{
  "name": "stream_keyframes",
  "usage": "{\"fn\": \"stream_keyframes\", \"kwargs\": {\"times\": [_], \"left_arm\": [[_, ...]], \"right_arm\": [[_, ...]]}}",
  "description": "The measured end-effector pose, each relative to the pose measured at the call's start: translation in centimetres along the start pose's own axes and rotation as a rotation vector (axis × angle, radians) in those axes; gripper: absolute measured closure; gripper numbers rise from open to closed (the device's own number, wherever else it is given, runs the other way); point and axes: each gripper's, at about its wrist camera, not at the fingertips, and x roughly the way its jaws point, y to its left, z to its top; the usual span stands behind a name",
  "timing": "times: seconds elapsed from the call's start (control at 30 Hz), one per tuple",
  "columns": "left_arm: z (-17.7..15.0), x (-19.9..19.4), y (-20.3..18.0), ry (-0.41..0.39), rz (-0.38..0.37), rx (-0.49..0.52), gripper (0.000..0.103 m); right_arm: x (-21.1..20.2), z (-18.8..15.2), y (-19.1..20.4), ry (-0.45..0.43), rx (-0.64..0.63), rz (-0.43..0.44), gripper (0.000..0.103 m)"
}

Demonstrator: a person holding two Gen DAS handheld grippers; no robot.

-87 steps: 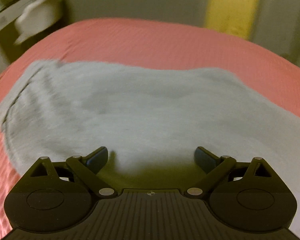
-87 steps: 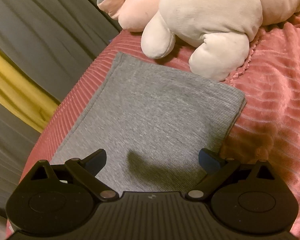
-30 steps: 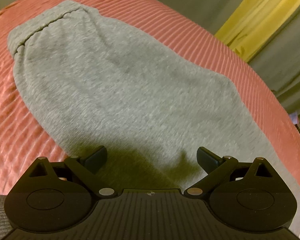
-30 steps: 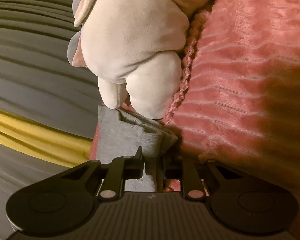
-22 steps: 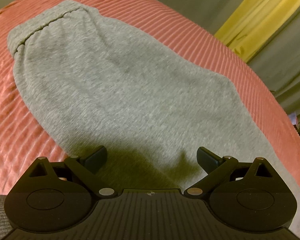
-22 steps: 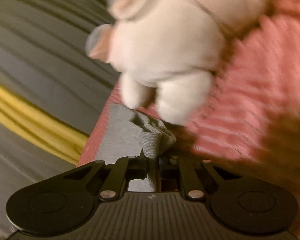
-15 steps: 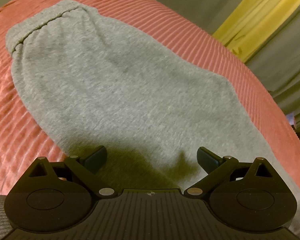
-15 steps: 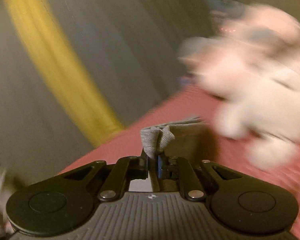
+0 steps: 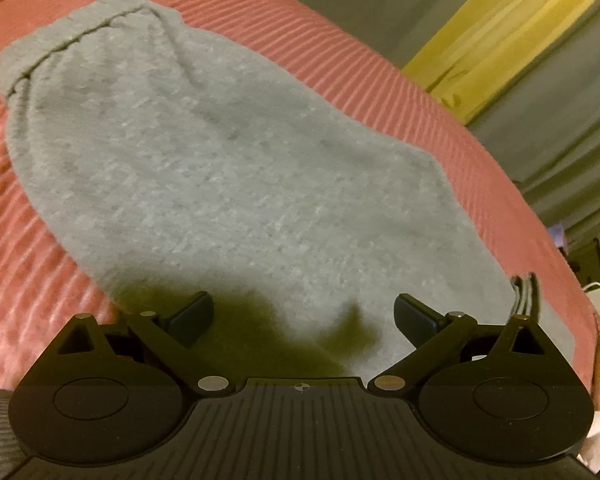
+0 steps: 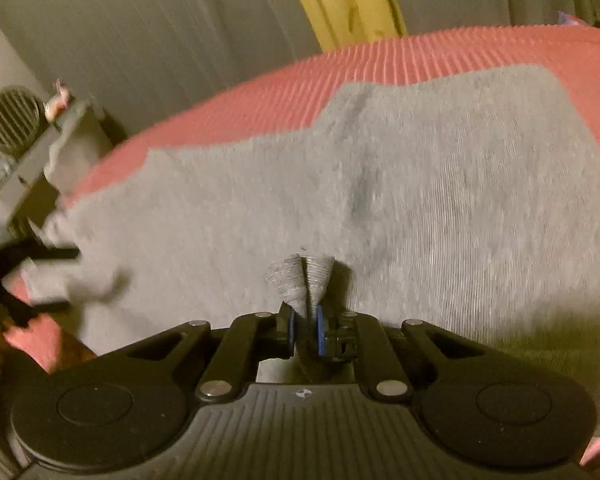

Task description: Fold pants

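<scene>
Pants [image 10: 380, 208], grey knit, lie flat along the pink ribbed bedspread [image 9: 340, 56], and nearest the right camera a bunched hem corner is clamped between the pads of the right gripper [image 10: 305, 330], raised over the cloth. The left gripper [image 9: 303, 314] hovers with its 2 fingers wide apart above the middle of the garment, the elastic waistband [image 9: 80, 36] farthest away. The step looks like a lengthwise fold; next, the hem should travel toward the waistband and be laid square.
</scene>
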Motion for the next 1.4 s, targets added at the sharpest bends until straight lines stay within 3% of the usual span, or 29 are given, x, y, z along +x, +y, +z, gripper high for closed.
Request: {"fn": "stream_keyframes", "kwargs": {"times": [0.13, 0.3, 0.5, 0.67, 0.83, 0.9, 0.97, 1.0, 1.1, 1.2, 1.33, 1.4], "left_arm": [[0.1, 0.5, 0.1, 0.018, -0.016, -0.029, 0.002], [0.0, 0.4, -0.1, 0.021, -0.031, -0.012, 0.002], [0.0, 0.4, -0.1, 0.023, -0.028, -0.010, 0.002], [0.0, 0.3, -0.1, 0.024, -0.023, -0.001, 0.002], [0.0, 0.5, -0.2, 0.026, -0.015, 0.011, 0.002], [0.0, 0.6, -0.2, 0.028, -0.014, 0.018, 0.002], [-0.1, 0.6, -0.3, 0.028, -0.013, 0.025, 0.002], [-0.1, 0.7, -0.4, 0.028, -0.011, 0.030, 0.002], [-0.2, 0.8, -0.7, 0.028, -0.004, 0.050, 0.002], [-0.5, 1.0, -1.5, 0.054, -0.020, 0.094, 0.002], [-1.9, 1.8, -5.0, 0.086, 0.005, 0.269, 0.002], [-2.8, 2.1, -7.2, 0.072, 0.014, 0.351, 0.002]], "right_arm": [[-1.4, 0.5, -0.5, -0.044, 0.026, 0.017, 0.093], [-2.7, -2.4, 0.8, -0.070, -0.015, 0.014, 0.093], [-2.1, -3.3, 1.2, 0.001, -0.059, -0.003, 0.092], [-3.1, -3.6, 0.1, 0.000, 0.005, 0.041, 0.092], [-2.3, -3.8, -0.8, 0.081, 0.044, 0.031, 0.087], [-2.6, -3.3, -1.6, 0.085, 0.105, 0.088, 0.072], [-3.3, -2.8, -2.6, 0.067, 0.182, 0.147, 0.024], [-3.7, -2.6, -3.0, 0.045, 0.197, 0.156, 0.018], [-5.4, -1.6, -4.0, -0.026, 0.208, 0.117, 0.012], [-6.7, -1.2, -5.7, -0.096, 0.233, 0.014, 0.006], [-6.7, -1.2, -8.2, -0.127, 0.255, -0.190, 0.006], [-6.5, -1.2, -9.2, -0.112, 0.306, -0.186, 0.006]]}}
